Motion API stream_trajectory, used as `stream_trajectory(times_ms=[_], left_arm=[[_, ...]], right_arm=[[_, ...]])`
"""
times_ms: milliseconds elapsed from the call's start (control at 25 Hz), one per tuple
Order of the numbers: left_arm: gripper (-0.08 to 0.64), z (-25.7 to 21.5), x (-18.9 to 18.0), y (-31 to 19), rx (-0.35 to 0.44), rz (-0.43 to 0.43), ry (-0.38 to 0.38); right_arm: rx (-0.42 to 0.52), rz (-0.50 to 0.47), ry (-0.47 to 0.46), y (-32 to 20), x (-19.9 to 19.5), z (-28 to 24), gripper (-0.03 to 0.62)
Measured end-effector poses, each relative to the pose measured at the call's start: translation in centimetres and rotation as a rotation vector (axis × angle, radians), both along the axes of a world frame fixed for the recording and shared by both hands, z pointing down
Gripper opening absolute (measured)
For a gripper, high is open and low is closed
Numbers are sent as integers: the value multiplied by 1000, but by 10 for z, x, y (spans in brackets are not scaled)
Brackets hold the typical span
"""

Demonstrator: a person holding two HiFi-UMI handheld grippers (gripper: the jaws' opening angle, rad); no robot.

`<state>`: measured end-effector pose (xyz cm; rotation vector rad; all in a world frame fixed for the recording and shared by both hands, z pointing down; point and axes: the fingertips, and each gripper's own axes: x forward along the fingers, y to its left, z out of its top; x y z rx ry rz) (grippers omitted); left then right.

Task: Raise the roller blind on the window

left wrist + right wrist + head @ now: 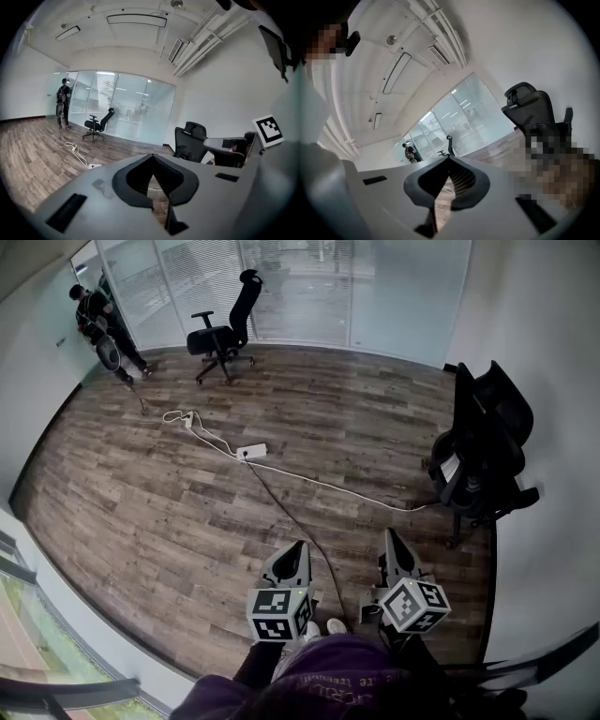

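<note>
Plainly, left gripper (300, 549) and right gripper (389, 536) are clenched, empty — only their views show the ceiling light (136, 19).

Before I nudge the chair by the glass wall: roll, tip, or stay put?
Probably rolls: the chair stands on a star base, likely castored, on smooth wood floor. Pushed high on its tall back, it may swivel rather than travel straight. The base spreads wide, so a light nudge likely won't tip it.
</note>
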<state>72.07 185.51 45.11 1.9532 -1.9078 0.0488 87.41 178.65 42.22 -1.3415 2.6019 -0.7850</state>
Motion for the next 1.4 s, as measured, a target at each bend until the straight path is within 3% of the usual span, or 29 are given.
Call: stream_trajectory(times_ms=[120,640,920,1160,1400], left_arm=[[0,-8,-2,0,15,-1,28],[0,-4,-5,9,11,1,23],[0,1,-32,27,-1,-60,33],[0,26,-59,42,-26,-115,73],[0,48,-61,38,-69,-91,115]], right_arm=[[-2,4,0,-1,0,0,-2],[-8,3,-7,6,-2,0,-2],[-46,40,-36,5,-7,6,-2],[-36,58,12,11,-12,17,-2],[-68,75,44,7,-19,32,-2]])
